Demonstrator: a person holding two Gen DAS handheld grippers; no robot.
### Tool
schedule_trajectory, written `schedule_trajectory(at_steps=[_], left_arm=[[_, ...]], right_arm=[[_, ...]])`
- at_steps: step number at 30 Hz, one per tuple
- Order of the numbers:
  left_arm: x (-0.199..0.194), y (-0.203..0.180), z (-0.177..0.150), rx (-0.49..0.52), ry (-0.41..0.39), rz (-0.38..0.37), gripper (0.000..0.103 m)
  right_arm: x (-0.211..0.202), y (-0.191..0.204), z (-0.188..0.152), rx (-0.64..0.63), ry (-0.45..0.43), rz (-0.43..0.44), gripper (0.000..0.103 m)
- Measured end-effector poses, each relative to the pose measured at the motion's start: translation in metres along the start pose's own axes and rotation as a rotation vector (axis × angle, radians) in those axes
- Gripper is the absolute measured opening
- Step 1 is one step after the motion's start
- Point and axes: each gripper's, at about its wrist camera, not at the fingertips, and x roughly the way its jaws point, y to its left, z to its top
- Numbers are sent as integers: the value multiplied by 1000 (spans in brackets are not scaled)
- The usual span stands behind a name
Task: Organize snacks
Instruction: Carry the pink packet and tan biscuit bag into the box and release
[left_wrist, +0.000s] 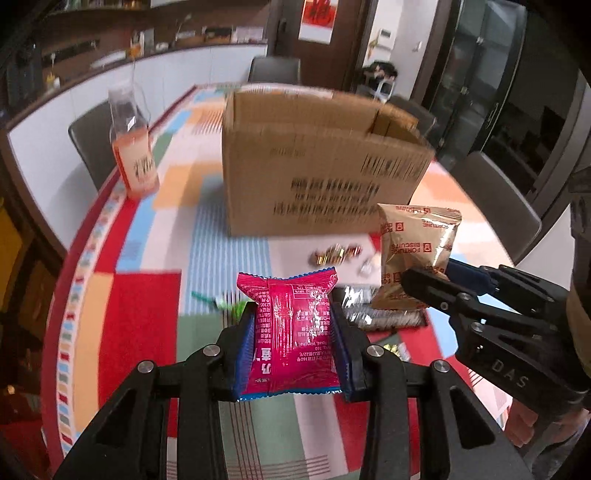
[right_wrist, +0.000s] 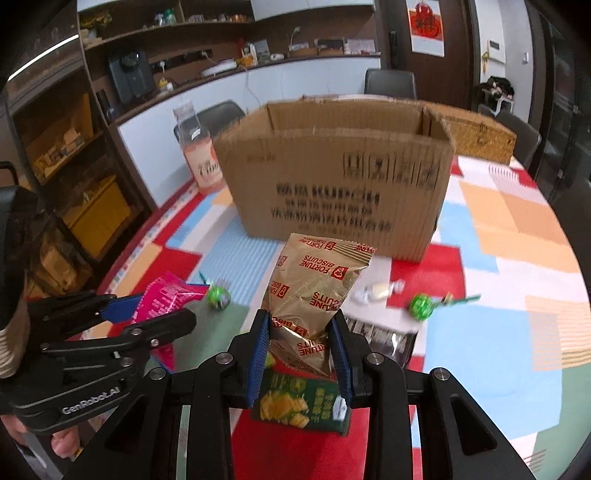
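My left gripper (left_wrist: 293, 325) is shut on a pink snack packet (left_wrist: 291, 328) and holds it above the table; the packet also shows in the right wrist view (right_wrist: 166, 295). My right gripper (right_wrist: 301, 332) is shut on a gold Fortune Biscuits bag (right_wrist: 314, 291), held up in front of the open cardboard box (right_wrist: 332, 184). In the left wrist view the gold bag (left_wrist: 413, 251) and the right gripper (left_wrist: 436, 284) are at the right, and the box (left_wrist: 317, 166) stands beyond. A green snack box (right_wrist: 299, 402) lies under my right gripper.
Green lollipops (right_wrist: 421, 306) (right_wrist: 218, 295), a white wrapped candy (right_wrist: 376, 290), a dark foil packet (right_wrist: 384, 334) and small gold candies (left_wrist: 336, 254) lie on the colourful tablecloth (right_wrist: 498, 332). An orange drink bottle (left_wrist: 135, 147) stands left of the box. Chairs surround the table.
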Motion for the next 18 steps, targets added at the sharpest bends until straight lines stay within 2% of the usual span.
schedule_trajectory(at_steps=[10,18], left_arm=[[-40,-5,41,45,-163,14,37],[-60,-12,70,95,-253,35,37]], right_arm=[[-32,3,41,-32,-144,-15,33],[-51,2,75,-40,-229,-4,33]])
